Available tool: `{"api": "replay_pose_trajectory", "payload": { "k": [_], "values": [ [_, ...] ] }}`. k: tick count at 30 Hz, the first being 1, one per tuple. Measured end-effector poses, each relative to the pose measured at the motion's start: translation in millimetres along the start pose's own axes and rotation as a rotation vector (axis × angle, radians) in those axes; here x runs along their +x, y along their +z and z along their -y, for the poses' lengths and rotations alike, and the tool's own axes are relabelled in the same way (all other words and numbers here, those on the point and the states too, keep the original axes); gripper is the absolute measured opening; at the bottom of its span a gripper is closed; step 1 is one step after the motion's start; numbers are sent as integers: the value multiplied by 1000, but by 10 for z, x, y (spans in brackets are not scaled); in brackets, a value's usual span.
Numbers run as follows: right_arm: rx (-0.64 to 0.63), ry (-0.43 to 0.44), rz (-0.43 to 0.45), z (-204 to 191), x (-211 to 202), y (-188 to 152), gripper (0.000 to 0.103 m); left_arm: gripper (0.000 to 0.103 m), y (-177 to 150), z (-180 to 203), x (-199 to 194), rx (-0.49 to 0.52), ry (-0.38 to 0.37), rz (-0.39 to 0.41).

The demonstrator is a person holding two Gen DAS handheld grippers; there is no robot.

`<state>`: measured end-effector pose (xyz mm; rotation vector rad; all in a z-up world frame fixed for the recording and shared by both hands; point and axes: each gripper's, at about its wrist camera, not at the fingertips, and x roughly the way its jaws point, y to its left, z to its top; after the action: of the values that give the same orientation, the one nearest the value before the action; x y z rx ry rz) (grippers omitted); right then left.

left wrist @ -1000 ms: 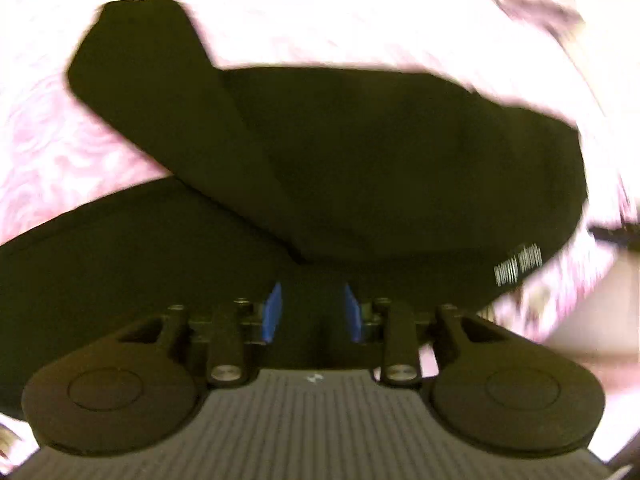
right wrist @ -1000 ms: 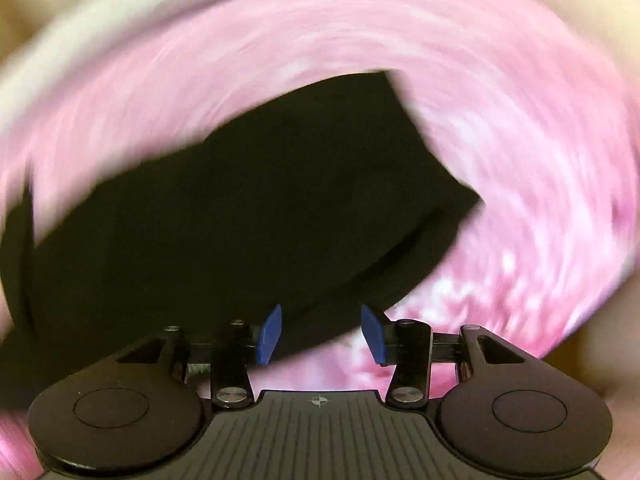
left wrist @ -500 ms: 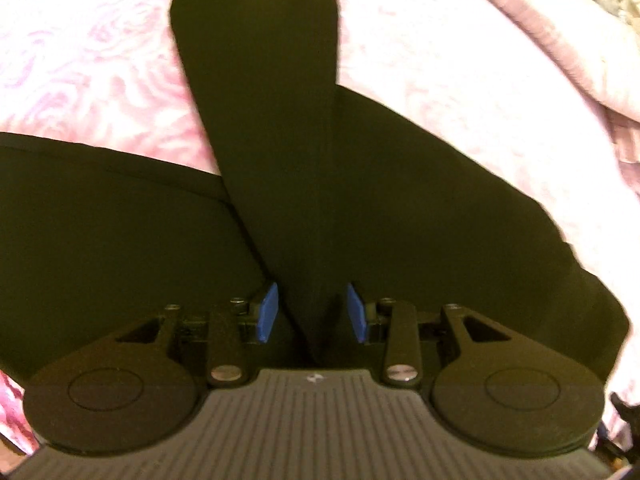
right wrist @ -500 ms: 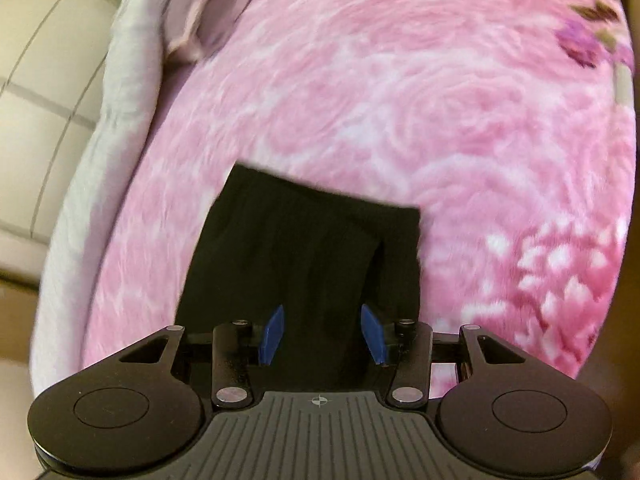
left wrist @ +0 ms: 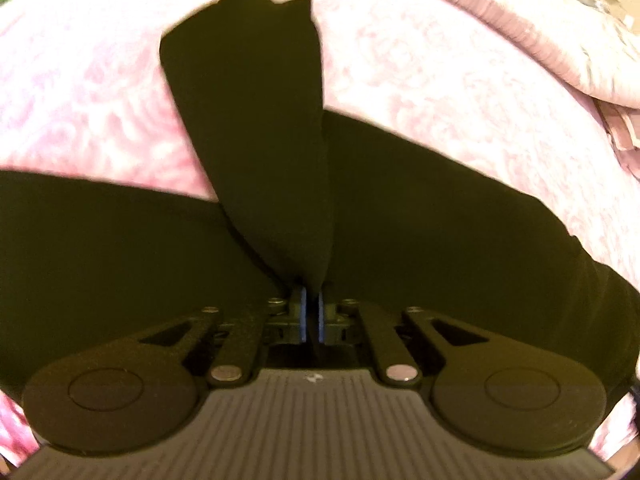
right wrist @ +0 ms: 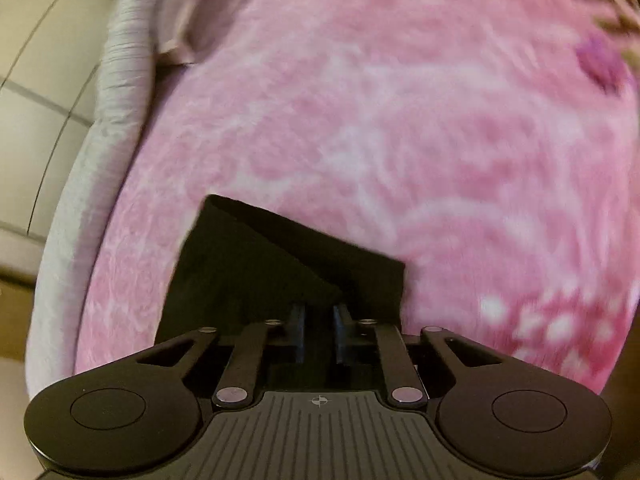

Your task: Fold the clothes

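A: While we log from the nearest item outward, entry one: left tool [left wrist: 311, 314], its blue pads drawn almost together with a thin fold of the black garment [left wrist: 420, 216] pinched between them.

B: Entry two, same view: a long narrow part of that garment [left wrist: 256, 128], a sleeve or leg by our guess, runs from the pinch away across the cloth and ends on the pink blanket [left wrist: 420, 72]. Broad dark panels lie flat to either side of the tool.

A: Entry three: right tool [right wrist: 319, 320], fingers narrowed to a small gap over the black cloth [right wrist: 248, 276]. Whether cloth sits between them we cannot tell; dark fabric against dark fingers hides it.

B: Position of the cloth in that view: directly under and just ahead of the tool, one squared end flat on the blanket, a diagonal layer crossing it.

A: Farthest items: a pale ribbed bed edge [right wrist: 116, 64], and a pinkish folded textile [left wrist: 560, 44] at the blanket's far side.

B: Progress, as we judge it: part-folded. At least one layer is laid over another; the narrow part held by the left tool is yet to be settled, and the wide panels are spread, not stacked into a compact bundle.
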<state>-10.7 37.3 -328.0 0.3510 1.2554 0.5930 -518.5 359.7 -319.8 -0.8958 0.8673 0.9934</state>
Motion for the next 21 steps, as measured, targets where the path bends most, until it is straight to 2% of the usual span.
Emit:
{"api": "replay_pose_trajectory", "payload": {
  "k": [3,6,11,16,21],
  "values": [
    [-80,27,47,-123,-193,47,9,2,-170,-64,-317,-7,-5,44],
    [-143,53,57,-208,-355,75,9,2,-341,-128,-633,-15,-10,89],
    [-159,-18,-7,-67,-279,57,9,2,-835,-238,-619,-39,20,42],
    [-169,-20,-6,-8,-271,34,9,3,-1035,-163,-670,-18,28,83],
    [-176,-50,-7,47,-238,-11,9,3,-1135,-163,-570,9,39,88]
  ]
}}
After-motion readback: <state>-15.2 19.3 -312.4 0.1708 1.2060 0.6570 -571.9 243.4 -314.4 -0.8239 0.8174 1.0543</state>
